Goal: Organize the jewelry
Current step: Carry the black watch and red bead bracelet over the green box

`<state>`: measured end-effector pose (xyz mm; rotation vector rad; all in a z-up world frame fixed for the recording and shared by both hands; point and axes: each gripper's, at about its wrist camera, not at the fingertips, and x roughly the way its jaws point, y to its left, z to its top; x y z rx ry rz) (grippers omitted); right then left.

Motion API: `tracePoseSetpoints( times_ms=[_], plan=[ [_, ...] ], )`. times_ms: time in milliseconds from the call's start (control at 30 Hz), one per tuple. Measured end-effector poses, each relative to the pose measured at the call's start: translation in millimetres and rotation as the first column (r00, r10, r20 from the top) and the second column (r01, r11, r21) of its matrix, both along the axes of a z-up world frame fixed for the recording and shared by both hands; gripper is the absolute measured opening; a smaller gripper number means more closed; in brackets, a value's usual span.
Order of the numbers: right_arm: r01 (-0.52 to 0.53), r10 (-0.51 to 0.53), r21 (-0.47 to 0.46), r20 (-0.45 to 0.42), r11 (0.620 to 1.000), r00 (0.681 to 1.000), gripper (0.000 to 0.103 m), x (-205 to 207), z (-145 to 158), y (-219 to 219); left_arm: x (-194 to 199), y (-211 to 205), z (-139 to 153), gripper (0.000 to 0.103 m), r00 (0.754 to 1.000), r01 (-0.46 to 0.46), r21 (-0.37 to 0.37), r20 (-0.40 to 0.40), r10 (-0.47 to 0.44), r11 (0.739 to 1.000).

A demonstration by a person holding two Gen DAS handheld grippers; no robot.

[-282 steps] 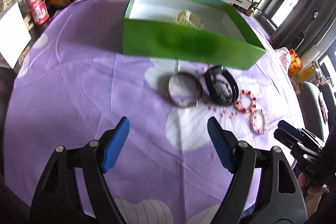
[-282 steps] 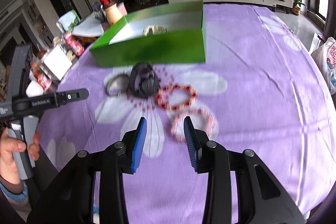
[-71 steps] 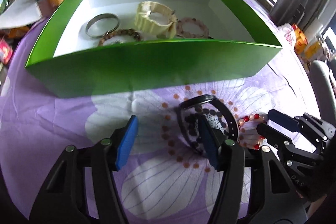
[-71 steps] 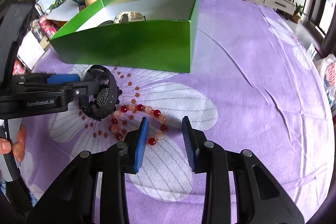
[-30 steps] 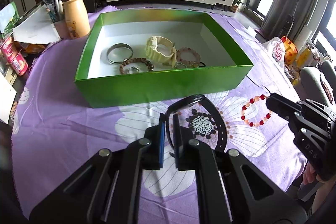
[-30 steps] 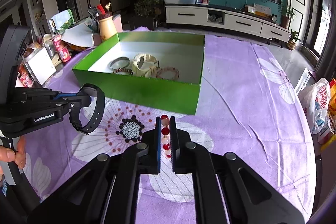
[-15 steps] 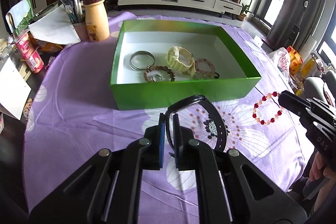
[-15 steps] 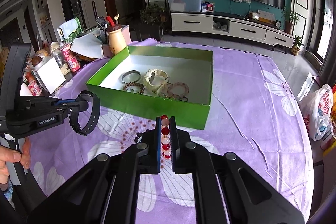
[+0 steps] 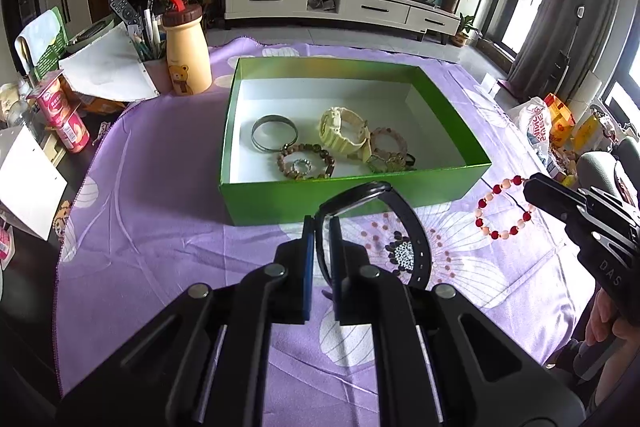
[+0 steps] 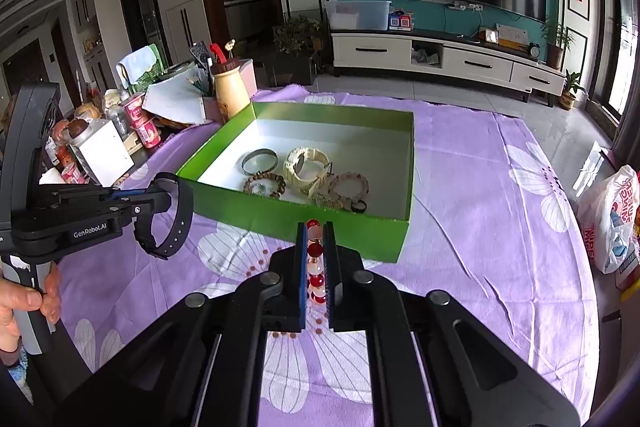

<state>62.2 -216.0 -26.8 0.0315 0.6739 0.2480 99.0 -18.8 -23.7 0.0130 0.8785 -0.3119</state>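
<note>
Both pieces are held above the purple flowered cloth (image 9: 168,187), and the move ahead turns on where the green box (image 9: 280,201) lies from them: up-frame of both grippers, its near wall the one thing to clear before either piece can go down on the white floor inside. The left gripper (image 9: 319,227), at the lower centre of the left wrist view, is clamped on the strap of a black watch (image 9: 412,227), whose loop bows out to the right of the jaws and hangs just short of that near wall; the box's long axis runs across the frame there. The right gripper (image 10: 312,239) is closed on a red and pale bead bracelet (image 10: 315,251), seen edge-on as a column of beads between the blue pads; in the left wrist view the same bracelet dangles as an open ring at the right edge, near the box's near right corner. By the look of it the left hand has the shorter way in. Inside, a silver bangle (image 9: 274,133), a brown bead bracelet (image 9: 306,159), a cream watch (image 9: 344,133) and a pink bead bracelet (image 9: 388,143) crowd the near half, while the far half and right side lie bare. A yellow bear bottle (image 9: 188,51) and papers stand beyond the box's upper left corner, clear of the way.
</note>
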Motion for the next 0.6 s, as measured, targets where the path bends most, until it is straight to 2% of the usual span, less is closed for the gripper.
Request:
tracePoseSetpoints(
  times_ms=[600],
  plan=[
    [-0.010,0.009,0.022,0.047,1.000,0.999,0.007,23,18,-6,32,-18,15,0.007,1.000,0.019,-0.012,0.016,-0.019,1.000]
  ],
)
